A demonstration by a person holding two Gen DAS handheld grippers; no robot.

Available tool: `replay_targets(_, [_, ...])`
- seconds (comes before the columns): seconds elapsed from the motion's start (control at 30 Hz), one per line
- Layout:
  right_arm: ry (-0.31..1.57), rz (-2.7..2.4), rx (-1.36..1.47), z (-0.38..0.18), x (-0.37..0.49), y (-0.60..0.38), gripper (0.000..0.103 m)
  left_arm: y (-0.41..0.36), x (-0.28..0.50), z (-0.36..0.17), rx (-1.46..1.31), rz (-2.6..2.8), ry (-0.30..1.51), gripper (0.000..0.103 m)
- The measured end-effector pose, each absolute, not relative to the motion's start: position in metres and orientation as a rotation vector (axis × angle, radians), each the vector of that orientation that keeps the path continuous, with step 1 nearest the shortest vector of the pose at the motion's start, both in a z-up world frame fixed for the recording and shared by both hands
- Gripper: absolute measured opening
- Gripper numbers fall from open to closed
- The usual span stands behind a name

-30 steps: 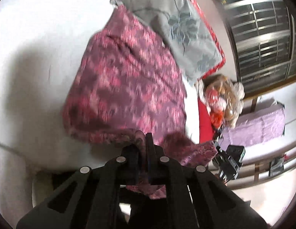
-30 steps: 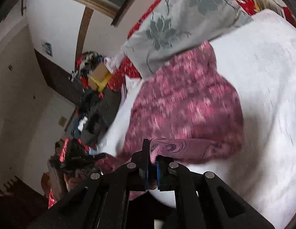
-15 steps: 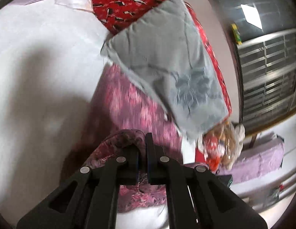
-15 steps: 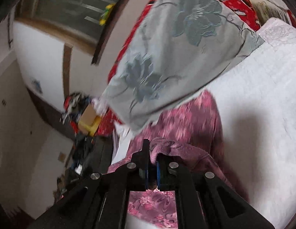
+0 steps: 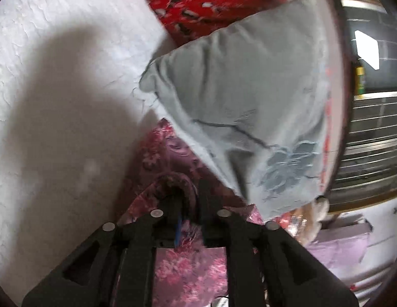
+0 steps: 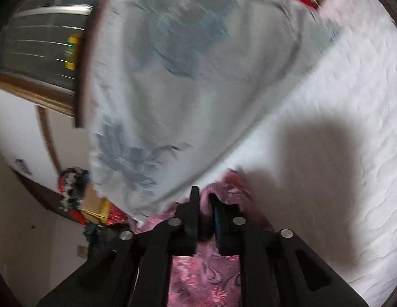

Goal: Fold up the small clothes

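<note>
A pink-and-purple floral garment [image 5: 162, 153] lies on the white bed sheet [image 5: 57, 102], its far edge just under the grey pillow [image 5: 236, 102]. My left gripper [image 5: 189, 189] hovers low over it. Its jaws are opening, and a folded edge of the garment still sits loosely between them. In the right wrist view the garment [image 6: 198, 276] runs under my right gripper [image 6: 204, 194]. Those jaws are opening too, with a bunched hem between the fingers and a visible gap. Most of the garment is hidden beneath both grippers.
The grey flowered pillow [image 6: 185, 76] looms just ahead of both grippers. A red patterned blanket [image 5: 198, 0] lies behind it. A barred window [image 5: 372, 128] is at the side. The sheet [image 6: 339, 128] spreads out beside the garment. Clutter sits on the floor [image 6: 78, 192].
Both grippers carried the garment's near edge forward over the rest of it, up to the grey pillow. Their jaws, shut on the cloth before, now stand slightly apart.
</note>
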State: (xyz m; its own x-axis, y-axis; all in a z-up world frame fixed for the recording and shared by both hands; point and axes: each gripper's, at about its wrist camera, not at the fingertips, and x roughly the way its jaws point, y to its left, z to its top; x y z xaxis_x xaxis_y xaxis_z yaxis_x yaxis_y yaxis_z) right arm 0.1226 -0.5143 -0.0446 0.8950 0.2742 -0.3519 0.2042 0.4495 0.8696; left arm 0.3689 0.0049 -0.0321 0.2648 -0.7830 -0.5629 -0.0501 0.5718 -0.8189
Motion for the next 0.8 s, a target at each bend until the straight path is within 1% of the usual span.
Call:
replay_targets(0.03, [0.473,0.026,1.101,-0.040,0.117,-0.516,0.043,0.011,0.363,-0.030,-0.870,-0.581,1.197,0.030])
replay_targets(0.07, [0.473,-0.012,1.079,-0.038,0.112,-0.518,0.051,0.017,0.358,-0.028,-0.890,-0.566,1.170,0.049])
replay_targets(0.1, [0.468,-0.030,1.078,-0.038,0.107,-0.521,0.054,0.023,0.354,-0.027,-0.908,-0.536,1.140,0.058])
replay_targets(0.17, [0.473,-0.054,1.111,-0.045,0.100,-0.529,0.054,0.036,0.351,-0.026,-0.945,-0.501,1.110,0.058])
replay_targets(0.23, [0.497,-0.087,1.118,-0.051,0.095,-0.533,0.054,0.035,0.350,-0.028,-0.934,-0.500,1.143,0.058])
replay_targets(0.4, [0.627,-0.121,1.036,-0.065,0.119,-0.517,0.054,-0.011,0.339,-0.024,-0.654,-0.528,1.190,0.058])
replay_targets(0.43, [0.650,-0.123,1.016,-0.066,0.126,-0.513,0.053,-0.025,0.338,-0.025,-0.586,-0.519,1.204,0.058])
replay_targets(0.47, [0.687,-0.130,0.988,-0.068,0.133,-0.507,0.048,-0.036,0.337,-0.026,-0.516,-0.503,1.204,0.058])
replay_targets(0.5, [0.722,-0.119,0.950,-0.066,0.144,-0.499,0.021,-0.045,0.336,-0.027,-0.452,-0.481,1.198,0.056])
replay_targets(0.53, [0.733,-0.106,0.912,-0.062,0.148,-0.493,0.006,-0.052,0.336,-0.027,-0.386,-0.457,1.184,0.053])
replay_targets(0.6, [0.637,-0.105,0.819,-0.038,0.146,-0.486,0.006,-0.062,0.337,-0.030,-0.283,-0.405,1.165,0.039])
replay_targets(0.63, [0.568,-0.113,0.816,-0.028,0.140,-0.489,0.005,-0.063,0.339,-0.034,-0.255,-0.382,1.166,0.037])
replay_targets(0.67, [0.545,-0.148,0.833,-0.027,0.138,-0.495,0.005,-0.064,0.342,-0.040,-0.239,-0.357,1.171,0.033])
replay_targets(0.7, [0.559,-0.181,0.853,-0.033,0.138,-0.502,0.005,-0.063,0.345,-0.045,-0.221,-0.332,1.175,0.021])
replay_targets(0.73, [0.636,-0.219,0.879,-0.048,0.144,-0.510,0.005,-0.061,0.348,-0.048,-0.207,-0.301,1.175,0.016])
replay_targets(0.77, [0.748,-0.249,0.897,-0.065,0.152,-0.516,0.006,-0.058,0.349,-0.047,-0.221,-0.301,1.175,0.015])
replay_targets(0.8, [0.813,-0.282,0.899,-0.075,0.152,-0.518,0.006,-0.052,0.351,-0.046,-0.250,-0.307,1.186,0.015])
